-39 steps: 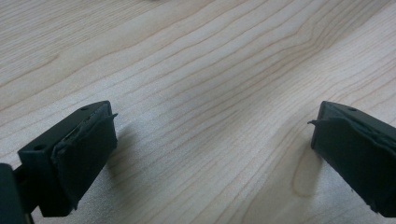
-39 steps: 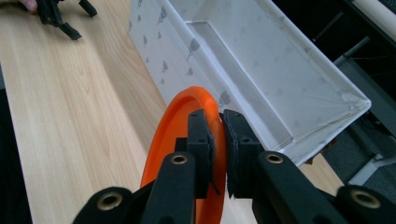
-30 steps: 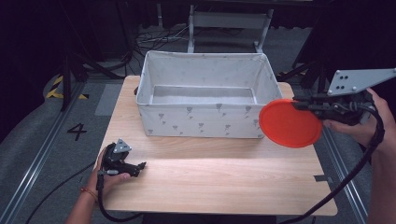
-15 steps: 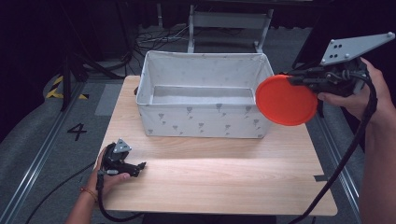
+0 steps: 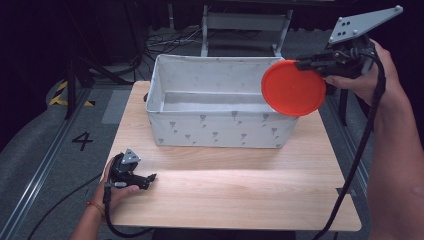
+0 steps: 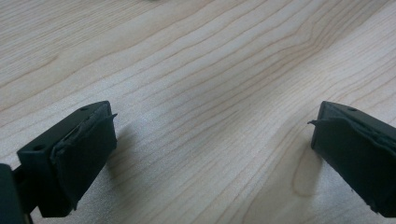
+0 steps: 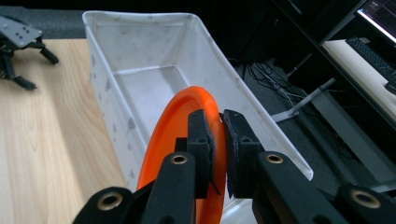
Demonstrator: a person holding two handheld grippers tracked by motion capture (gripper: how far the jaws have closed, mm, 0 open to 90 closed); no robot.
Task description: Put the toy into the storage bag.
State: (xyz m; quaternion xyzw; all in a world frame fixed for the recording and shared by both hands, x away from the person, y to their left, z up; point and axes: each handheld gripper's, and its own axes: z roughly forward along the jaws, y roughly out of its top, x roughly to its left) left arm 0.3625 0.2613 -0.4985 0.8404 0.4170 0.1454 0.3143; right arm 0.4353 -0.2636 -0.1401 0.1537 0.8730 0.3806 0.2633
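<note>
Orange plate (image 5: 293,88) pinched in right gripper's (image 7: 218,122) jaws; left gripper's (image 6: 210,140) gape wide.

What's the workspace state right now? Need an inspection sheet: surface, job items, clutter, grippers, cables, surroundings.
Surface: light wooden table, bare in front of the bin.
Job's things: white fabric bin with small grey print, at the table's far half, open top, nothing seen inside. Orange disc held in the air, tilted, over the bin's right end.
Clutter: nothing seen.
Grippers: right gripper shut on the orange disc's rim; left gripper open, low over the table at its near left corner, nothing between its jaws.
Cables: a black cable trails down from the right gripper; another runs from the left gripper off the near edge.
Surroundings: dark room, floor cables behind the table, a "4" mark on the floor at left.
</note>
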